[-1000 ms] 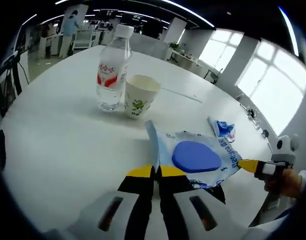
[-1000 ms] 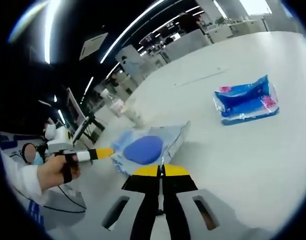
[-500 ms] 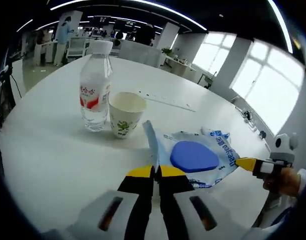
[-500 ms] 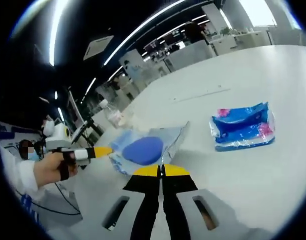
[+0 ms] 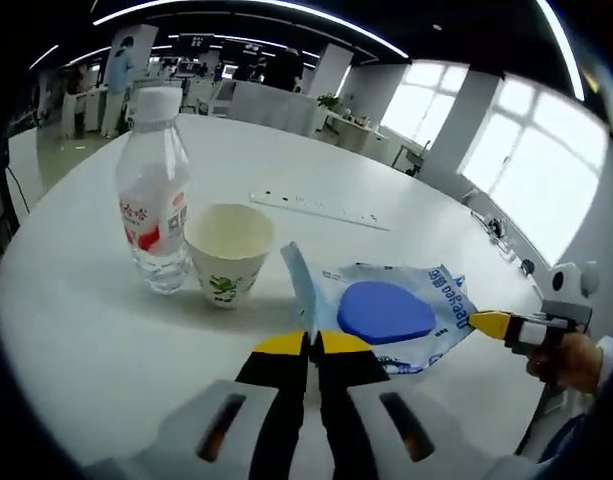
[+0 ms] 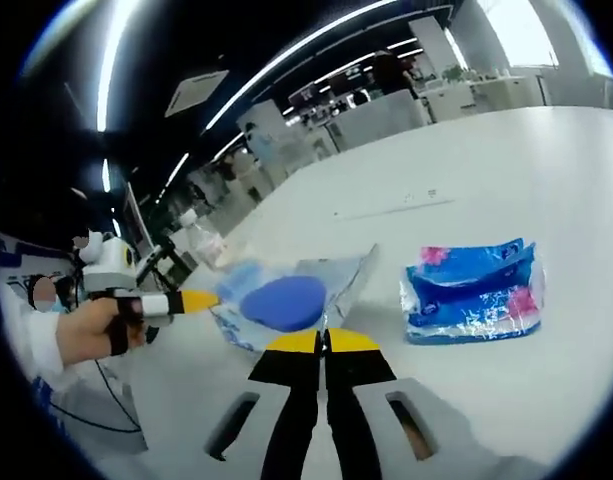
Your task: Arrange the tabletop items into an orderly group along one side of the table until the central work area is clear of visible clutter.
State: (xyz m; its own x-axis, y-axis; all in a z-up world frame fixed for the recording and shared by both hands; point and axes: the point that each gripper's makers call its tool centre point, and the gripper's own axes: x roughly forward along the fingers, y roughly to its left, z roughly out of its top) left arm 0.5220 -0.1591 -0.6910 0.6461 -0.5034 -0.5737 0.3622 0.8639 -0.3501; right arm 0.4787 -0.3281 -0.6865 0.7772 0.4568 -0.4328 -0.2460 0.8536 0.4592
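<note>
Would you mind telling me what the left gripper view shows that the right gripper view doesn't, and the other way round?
The left gripper view has a paper cup, with a water bottle clear beside it; in the right gripper view the bottle is small and faint. The right gripper view has a blue tissue pack lying on the table. Both share the clear bag with a blue pad inside, pinched at opposite edges by the left gripper and right gripper.
</note>
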